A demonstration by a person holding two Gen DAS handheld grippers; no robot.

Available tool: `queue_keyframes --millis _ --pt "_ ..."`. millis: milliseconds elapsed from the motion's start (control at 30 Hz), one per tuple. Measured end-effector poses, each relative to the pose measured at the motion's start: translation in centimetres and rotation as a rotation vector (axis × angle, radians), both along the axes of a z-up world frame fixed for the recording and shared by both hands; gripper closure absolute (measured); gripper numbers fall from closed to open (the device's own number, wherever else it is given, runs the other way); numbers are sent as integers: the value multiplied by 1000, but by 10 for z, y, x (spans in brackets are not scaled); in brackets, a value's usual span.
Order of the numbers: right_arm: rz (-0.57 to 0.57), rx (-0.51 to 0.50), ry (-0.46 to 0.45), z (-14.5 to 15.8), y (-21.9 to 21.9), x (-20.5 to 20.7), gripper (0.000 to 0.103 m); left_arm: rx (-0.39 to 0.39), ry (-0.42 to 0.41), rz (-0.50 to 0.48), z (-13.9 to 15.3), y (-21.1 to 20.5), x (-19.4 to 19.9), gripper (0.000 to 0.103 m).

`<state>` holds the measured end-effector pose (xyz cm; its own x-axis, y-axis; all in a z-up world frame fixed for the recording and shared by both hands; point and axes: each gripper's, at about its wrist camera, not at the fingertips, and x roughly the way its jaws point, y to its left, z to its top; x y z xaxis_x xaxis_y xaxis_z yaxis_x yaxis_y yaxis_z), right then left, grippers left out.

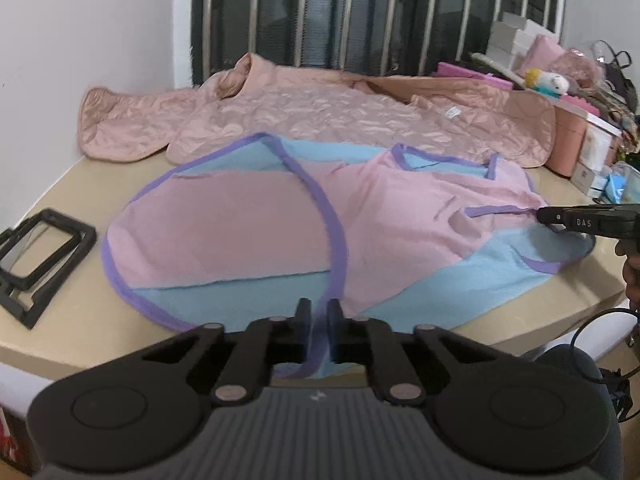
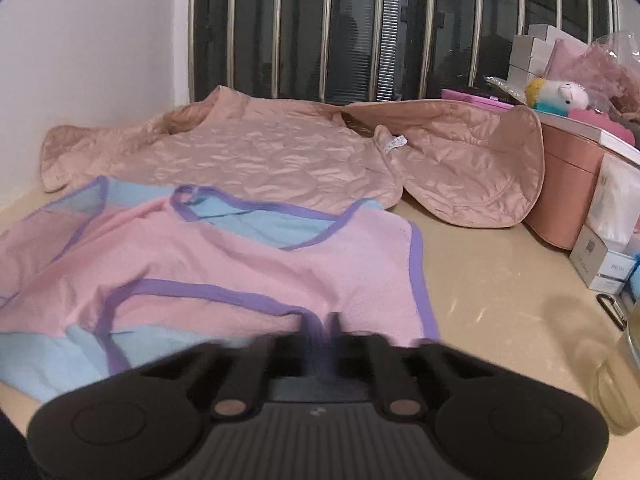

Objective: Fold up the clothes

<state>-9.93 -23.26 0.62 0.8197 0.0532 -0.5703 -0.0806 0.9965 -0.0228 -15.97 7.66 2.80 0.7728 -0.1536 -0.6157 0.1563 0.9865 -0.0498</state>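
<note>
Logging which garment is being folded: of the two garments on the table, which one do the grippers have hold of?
The pink-and-blue garment with purple trim, nearest the table's front edge; both grippers pinch its purple trim. The quilted peach jacket lies untouched behind it.

A vest (image 1: 248,232) lies spread on the worktop (image 1: 80,312) right before me. My left fingers (image 1: 319,312) pinch its near hem; my right fingers (image 2: 322,326) pinch a trimmed edge at its right side. Behind it, against the window bars (image 1: 320,12), lies a quilted jacket (image 1: 312,120). Left of the vest sit two frames (image 1: 36,256), one on the other. Boxes (image 2: 600,268) and a plush toy (image 2: 560,94) crowd the right end.
</note>
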Motion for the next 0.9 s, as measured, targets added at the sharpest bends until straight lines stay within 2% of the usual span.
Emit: queue_keyframes --millis 100,233,267,300,333,367,400,433,467,500,600,700,900 --pt "-40 15 -25 6 -11 -9 102 2 -4 22 1 3 1 101" --pt "-56 -11 5 5 -17 -18 100 17 11 27 -2 4 5 101" --pt "-54 -21 13 4 -17 -21 99 7 9 14 -1 6 3 97" --pt "-47 -12 -3 6 -18 -27 90 -3 8 1 0 7 0 93" --pt "-40 -3 -20 9 -20 -33 77 -13 6 -12 1 9 -2 89" --pt "-33 6 -36 11 -21 -40 71 -24 4 -25 2 11 -5 78" --pt "-16 22 -48 14 -24 -46 68 -34 2 -38 3 13 -8 68" --pt "11 37 -53 16 -27 -52 68 -32 -8 -46 3 16 -12 64" --pt "44 43 -52 18 -29 -58 68 -26 -15 -63 3 18 -16 53" --pt "75 39 -52 18 -31 -64 68 -20 -23 -80 2 20 -19 51" --pt "158 -16 -34 13 -30 -75 67 -25 -18 -107 -3 22 -23 51" --pt "144 -56 -17 5 -22 -75 67 -3 -23 -113 -4 19 -26 51" --pt "91 -1 -22 0 -27 -65 68 67 -77 -178 -5 9 -35 52"
